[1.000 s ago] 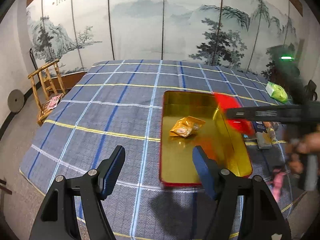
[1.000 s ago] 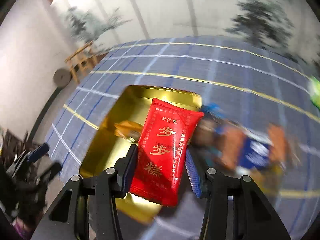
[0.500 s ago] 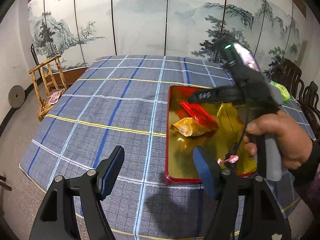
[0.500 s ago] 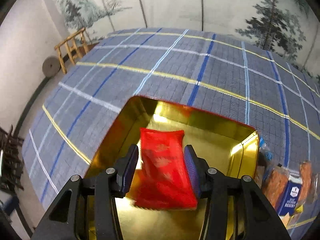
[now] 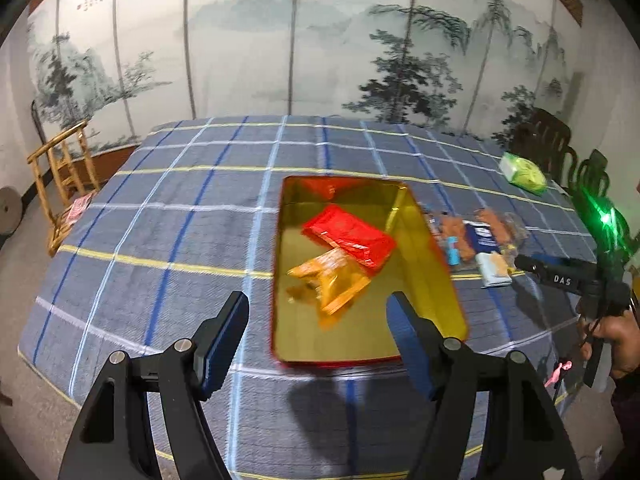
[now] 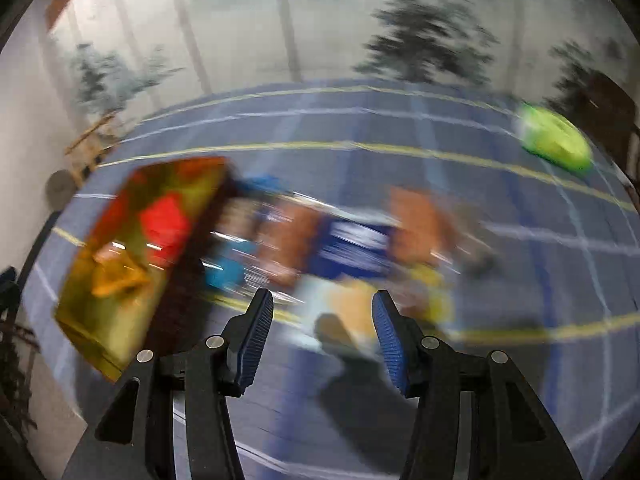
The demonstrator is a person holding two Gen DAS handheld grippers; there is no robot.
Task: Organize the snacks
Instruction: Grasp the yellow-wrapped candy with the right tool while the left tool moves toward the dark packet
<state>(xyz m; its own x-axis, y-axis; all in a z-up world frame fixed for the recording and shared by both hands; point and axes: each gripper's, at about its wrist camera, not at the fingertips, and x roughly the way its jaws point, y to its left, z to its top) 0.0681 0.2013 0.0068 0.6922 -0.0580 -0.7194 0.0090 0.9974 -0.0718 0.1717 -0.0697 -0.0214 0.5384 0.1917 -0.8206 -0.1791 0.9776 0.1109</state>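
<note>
Snacks lay in a loose heap [image 5: 476, 240] beside the tin's [image 5: 440, 268] right edge, so I judged my empty, opening right tongs [image 6: 322, 330] should settle on one packet, left tongs [image 5: 316, 336] idle, parted, empty.

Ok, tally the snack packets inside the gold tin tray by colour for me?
Red foil packet: 1
Orange crinkled plastic packet: 1
Total in the gold rectangular tin tray: 2
More packets lie on the cloth beside the tray, too blurred to count.
</note>
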